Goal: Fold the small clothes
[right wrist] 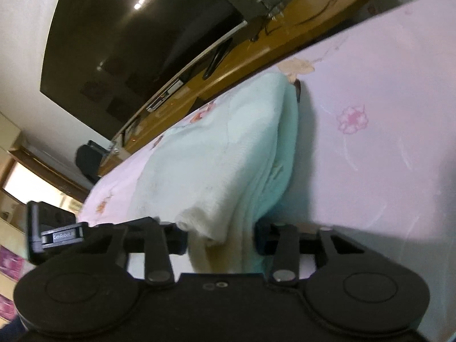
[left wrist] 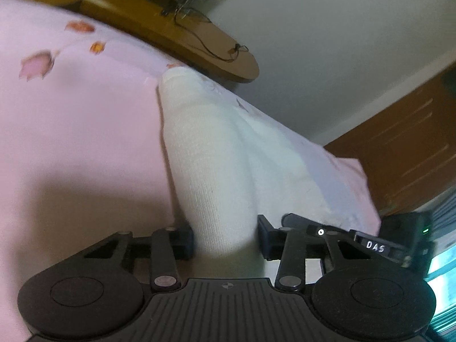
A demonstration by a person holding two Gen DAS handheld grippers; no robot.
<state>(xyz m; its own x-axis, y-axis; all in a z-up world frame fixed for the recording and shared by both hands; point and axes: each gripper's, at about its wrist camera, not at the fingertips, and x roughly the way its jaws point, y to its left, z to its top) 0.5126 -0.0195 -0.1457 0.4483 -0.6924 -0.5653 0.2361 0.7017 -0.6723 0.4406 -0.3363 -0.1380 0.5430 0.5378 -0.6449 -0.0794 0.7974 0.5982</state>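
Left gripper (left wrist: 225, 242): fingers (left wrist: 183, 240) pinching a bunched fold of the white cloth (left wrist: 222, 156), which fills the gap between them and runs away over the pink flowered bedsheet (left wrist: 71, 142). Beyond the bed, a wooden shelf (left wrist: 199, 42) with a thin cable. Right gripper (right wrist: 221, 240): fingers (right wrist: 178, 238) clamped on several stacked layers of the same cloth (right wrist: 213, 148), pale and slightly green here, lifted in a ridge above the bedsheet (right wrist: 370, 156). Behind, a dark television (right wrist: 136, 42).

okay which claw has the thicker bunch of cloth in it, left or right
The right claw: several stacked layers of the pale garment, white and mint, bunch between its fingers. The left claw holds one smooth white fold.
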